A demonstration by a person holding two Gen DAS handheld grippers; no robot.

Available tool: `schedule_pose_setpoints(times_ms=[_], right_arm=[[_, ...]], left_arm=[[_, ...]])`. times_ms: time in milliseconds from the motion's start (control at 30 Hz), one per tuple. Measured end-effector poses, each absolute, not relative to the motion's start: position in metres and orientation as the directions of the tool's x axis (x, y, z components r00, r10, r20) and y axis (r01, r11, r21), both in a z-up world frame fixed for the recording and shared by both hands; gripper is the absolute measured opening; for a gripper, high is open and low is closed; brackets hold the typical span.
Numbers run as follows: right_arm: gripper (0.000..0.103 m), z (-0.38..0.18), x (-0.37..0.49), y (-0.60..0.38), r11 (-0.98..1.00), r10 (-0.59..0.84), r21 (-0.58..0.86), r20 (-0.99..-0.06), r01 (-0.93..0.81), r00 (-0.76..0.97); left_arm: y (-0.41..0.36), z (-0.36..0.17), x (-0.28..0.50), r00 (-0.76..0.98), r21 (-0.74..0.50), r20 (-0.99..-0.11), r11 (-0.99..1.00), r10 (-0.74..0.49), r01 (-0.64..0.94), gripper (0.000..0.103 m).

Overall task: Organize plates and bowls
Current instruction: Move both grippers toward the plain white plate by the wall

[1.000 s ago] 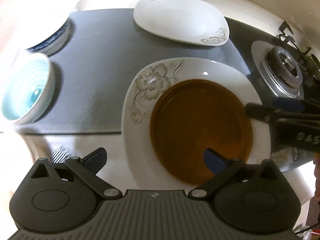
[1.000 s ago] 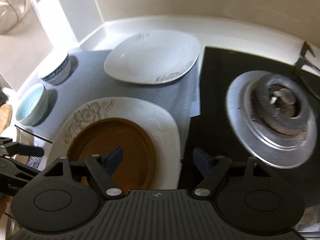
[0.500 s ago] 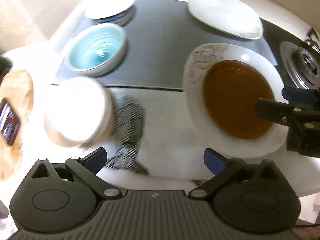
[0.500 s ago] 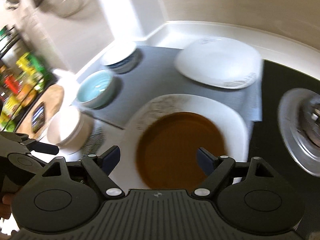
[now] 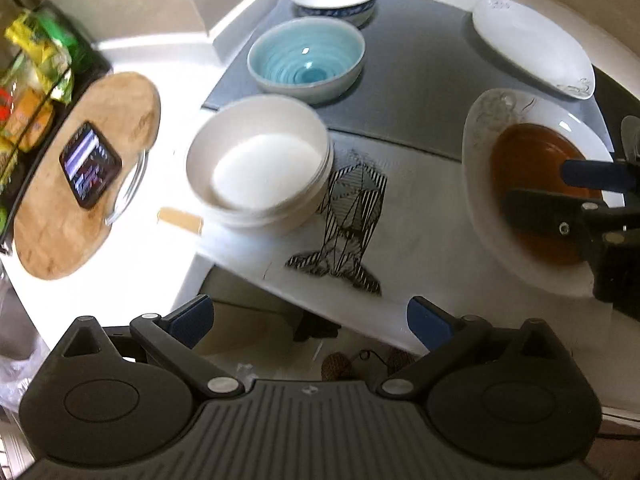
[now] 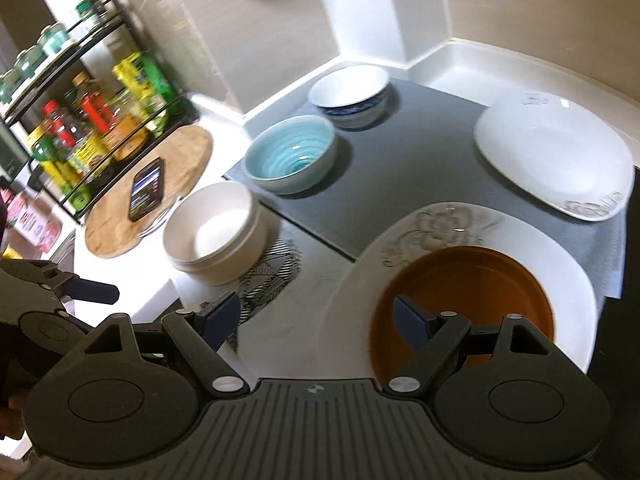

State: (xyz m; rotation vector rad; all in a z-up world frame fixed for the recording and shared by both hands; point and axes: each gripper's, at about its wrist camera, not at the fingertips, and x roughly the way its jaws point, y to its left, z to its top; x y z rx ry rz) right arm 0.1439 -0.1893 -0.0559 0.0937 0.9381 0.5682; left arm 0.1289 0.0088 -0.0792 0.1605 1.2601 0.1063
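Left gripper [image 5: 310,318] and right gripper [image 6: 316,318] alike — matte black ribbed housings, round side discs, silver pivot screws, blue finger pads [image 5: 430,322], small centre emblem.

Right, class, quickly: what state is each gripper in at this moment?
Left gripper: open, nothing between its jaws.
Right gripper: open, holding nothing; it hangs over the edge of the white plate that carries the brown plate.

Both grippers [image 5: 308,320] [image 6: 318,318] agape, empty

A brown plate [image 6: 466,280] on a white floral plate [image 6: 560,280]; a turquoise ringed bowl [image 5: 306,60]; a grey mat [image 5: 420,68].
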Motion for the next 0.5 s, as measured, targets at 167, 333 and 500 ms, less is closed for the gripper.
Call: schedule_pose_setpoints(times_ms=[167, 333, 500], right_arm=[[0.085, -0.058, 0.147, -0.178, 0.843, 0.505, 0.317, -0.746, -0.435, 0.434], [0.085, -0.059, 0.148, -0.171, 0.845, 0.499, 0.314, -0.754, -0.433, 0.427], [0.085, -0.057, 0.147, -0.164, 0.851, 0.490, 0.308, -0.755, -0.426, 0.434]], left_arm=[[0.019, -0.087, 0.125, 0.263, 0.154, -0.953, 0.988, 0.150, -0.007, 0.103], [0.025, -0.087, 0.123, 0.268, 0.155, -0.952, 0.988, 0.151, -0.004, 0.103], [0.030, -0.085, 0.127, 0.281, 0.144, -0.950, 0.989, 0.134, 0.015, 0.103]])
